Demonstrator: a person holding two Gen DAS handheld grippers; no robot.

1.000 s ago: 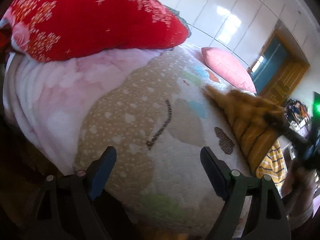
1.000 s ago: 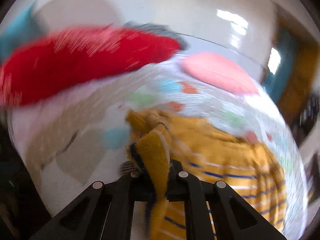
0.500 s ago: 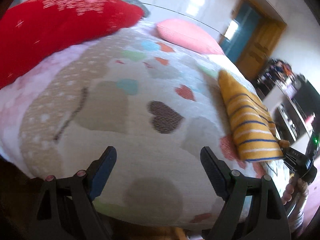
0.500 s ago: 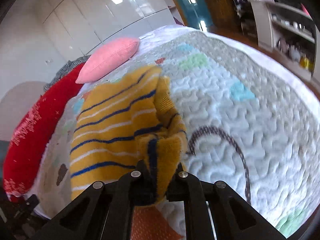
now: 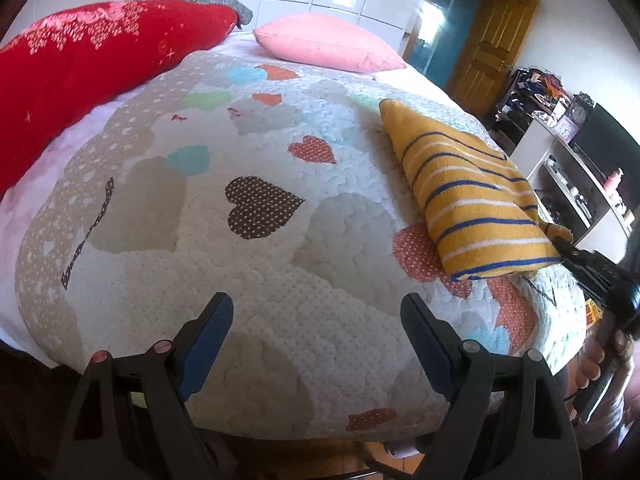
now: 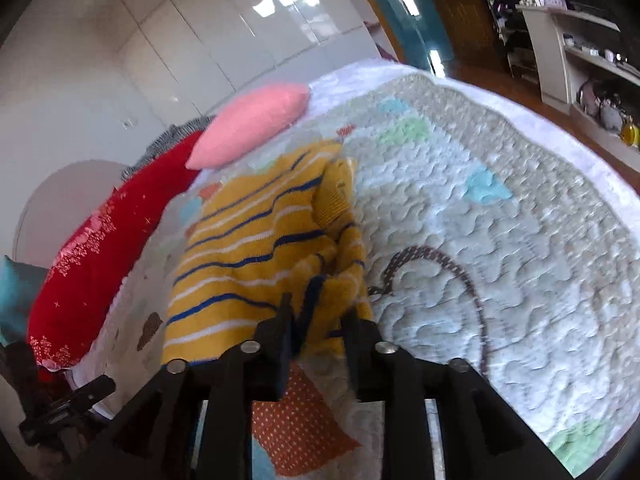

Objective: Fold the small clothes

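right claw: my right gripper has just been letting go. The jaws have been spreading, and the bunched cuff end of the yellow striped sweater is still sitting between them, but it looks loose in there now, not pinched.

left claw: the left gripper is wide open with nothing in it, hanging over the near edge of the bed, well apart from the sweater.

where the sweater is: folded into a long narrow wedge on the quilt, lying along the right side of the bed, near end close to the near right corner, far tip pointing toward the pink pillow.

fold status: my guess is one lengthwise fold is done and I'm dropping it off. It still looks too long to call finished.

worry 1: fuzzy knit could snag on the pads. If I pull back before the jaws clear the cuff, the top layer probably drags with me and the fold opens up.

worry 2: that lumpy sleeve end by my right claw looks springy, so it might flop out sideways once fully free.

worry 3: the near end sits close to the bed edge. A tug toward me could slide it partway off the quilt.

worry 4: soft bedding underneath, so pressing down to flatten may just shift the whole stack.

not a worry: the red cushion is far over on the left side, out of the way.
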